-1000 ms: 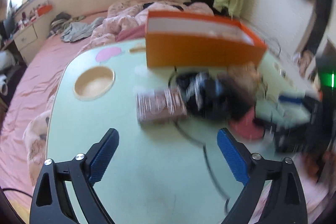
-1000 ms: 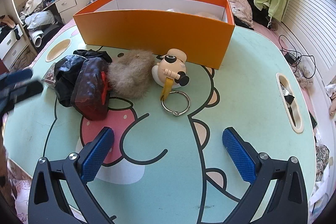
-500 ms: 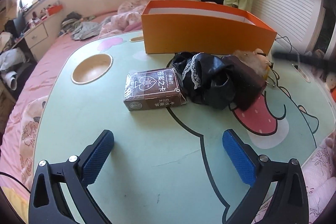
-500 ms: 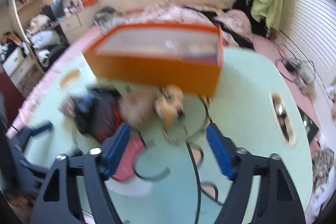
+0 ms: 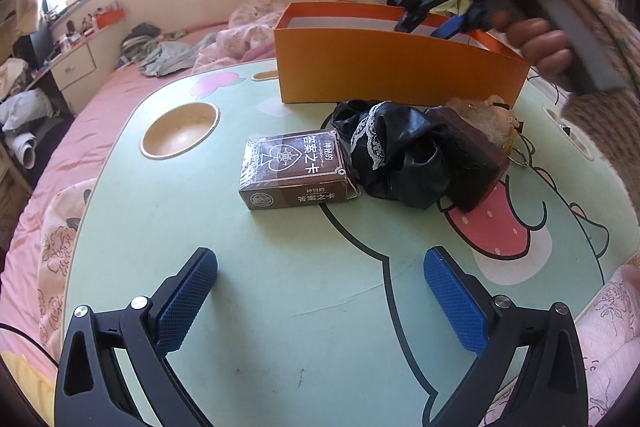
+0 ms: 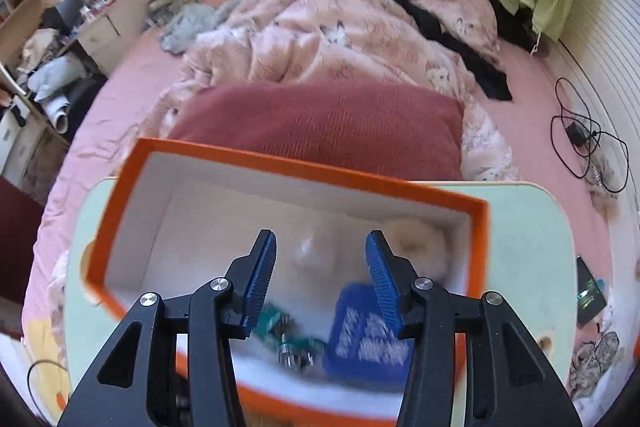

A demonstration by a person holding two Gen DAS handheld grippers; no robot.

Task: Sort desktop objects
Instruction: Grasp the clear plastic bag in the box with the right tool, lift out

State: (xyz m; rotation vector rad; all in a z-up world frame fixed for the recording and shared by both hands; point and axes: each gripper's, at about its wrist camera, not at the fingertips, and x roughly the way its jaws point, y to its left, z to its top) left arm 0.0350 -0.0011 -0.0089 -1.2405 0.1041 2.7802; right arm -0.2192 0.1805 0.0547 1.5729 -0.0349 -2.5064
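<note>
My left gripper [image 5: 320, 297] is open and empty, low over the green cartoon table [image 5: 280, 307]. Ahead of it lie a brown card box [image 5: 296, 169], a black lace-trimmed cloth bundle [image 5: 396, 155], a dark red pouch [image 5: 472, 155] and a fluffy keychain toy [image 5: 486, 115], all in front of the orange box [image 5: 392, 67]. My right gripper [image 6: 320, 267] is open and empty, held above the orange box [image 6: 280, 163]; it also shows in the left wrist view [image 5: 436, 23]. Inside the box lie a blue packet [image 6: 360, 343], a green item [image 6: 280, 327] and white fluffy things [image 6: 416, 247].
A round cup recess [image 5: 180, 131] is sunk in the table's left side. A slot with a phone [image 6: 588, 291] is at the table's right edge. The bed with a pink quilt [image 6: 340, 27] and a red pillow [image 6: 320, 123] lies behind the table.
My right gripper has risen from the table and moved forward over the orange box, its jaws narrower than before. My left gripper has steadied, facing the card box.
</note>
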